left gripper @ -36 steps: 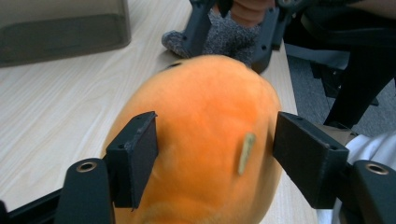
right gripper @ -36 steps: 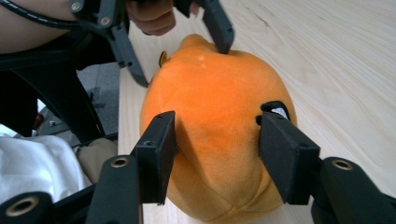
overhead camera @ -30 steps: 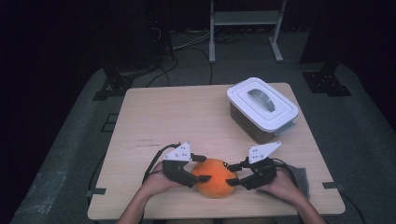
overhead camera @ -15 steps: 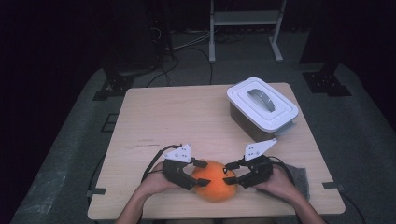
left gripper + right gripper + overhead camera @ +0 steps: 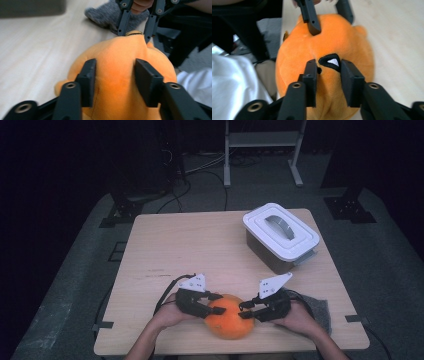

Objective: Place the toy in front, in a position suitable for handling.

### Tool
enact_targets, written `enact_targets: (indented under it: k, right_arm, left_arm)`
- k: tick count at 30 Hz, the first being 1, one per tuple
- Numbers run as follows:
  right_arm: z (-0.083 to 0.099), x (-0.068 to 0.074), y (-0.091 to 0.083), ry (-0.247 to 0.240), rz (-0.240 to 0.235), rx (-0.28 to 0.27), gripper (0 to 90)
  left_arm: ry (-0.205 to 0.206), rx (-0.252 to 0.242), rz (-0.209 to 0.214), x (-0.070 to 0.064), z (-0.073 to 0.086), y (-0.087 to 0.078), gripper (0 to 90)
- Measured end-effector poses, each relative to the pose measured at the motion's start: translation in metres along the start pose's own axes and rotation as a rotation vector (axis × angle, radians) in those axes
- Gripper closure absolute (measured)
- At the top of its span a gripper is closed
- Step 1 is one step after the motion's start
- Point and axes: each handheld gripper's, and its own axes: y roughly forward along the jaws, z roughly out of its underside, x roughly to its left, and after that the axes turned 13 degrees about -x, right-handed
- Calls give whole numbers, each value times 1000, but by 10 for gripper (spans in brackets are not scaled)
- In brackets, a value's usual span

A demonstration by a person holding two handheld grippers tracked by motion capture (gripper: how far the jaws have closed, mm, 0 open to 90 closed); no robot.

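A: Report the item and both claws.

B: I see an orange plush toy (image 5: 228, 316) lying on the table's near edge, between my two claws. The left gripper (image 5: 216, 304) pinches its fabric from one side, jaws narrowed onto a fold of plush. The right gripper (image 5: 245, 310) bites the opposite end, jaws narrow, closed on the plush beside a black-and-white patch (image 5: 330, 61).

A: Appearance of the item?

B: Rounded, soft, bright orange, with small ear-like bumps and a seam along the top.

A: Surface and surroundings?

B: A pale wood-grain table (image 5: 190, 250). Just behind the right gripper, under that hand, lies a grey cloth (image 5: 318, 307). Well beyond the right gripper, toward the far edge, stands a grey bin with a white lid (image 5: 280, 232), lid on, handle flat. Around the table: grey floor covering, black cables, a white metal stand (image 5: 262, 142), dark room.

A: Any readable text?

B: Faint marks on the tabletop, beyond the left gripper; I cannot read them.
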Motion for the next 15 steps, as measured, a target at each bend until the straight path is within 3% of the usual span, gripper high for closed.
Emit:
enact_targets:
  k: [3,6,8,10,15]
  right_arm:
    - [-7,-2,-3,-32,44,-13,679]
    - [-14,-4,-2,-80,88,-18,673]
    - [-18,-7,0,-127,98,0,665]
    - [-17,-9,3,-119,80,12,657]
    - [-9,-9,4,-67,-17,-16,630]
  left_arm:
    - [52,-57,-74,-3,-7,-6,583]
    - [99,-73,-126,-5,-10,-8,582]
    - [74,-60,-116,-2,-6,-8,568]
    - [29,-44,-84,1,0,-8,547]
    - [-2,-44,-10,2,0,-12,522]
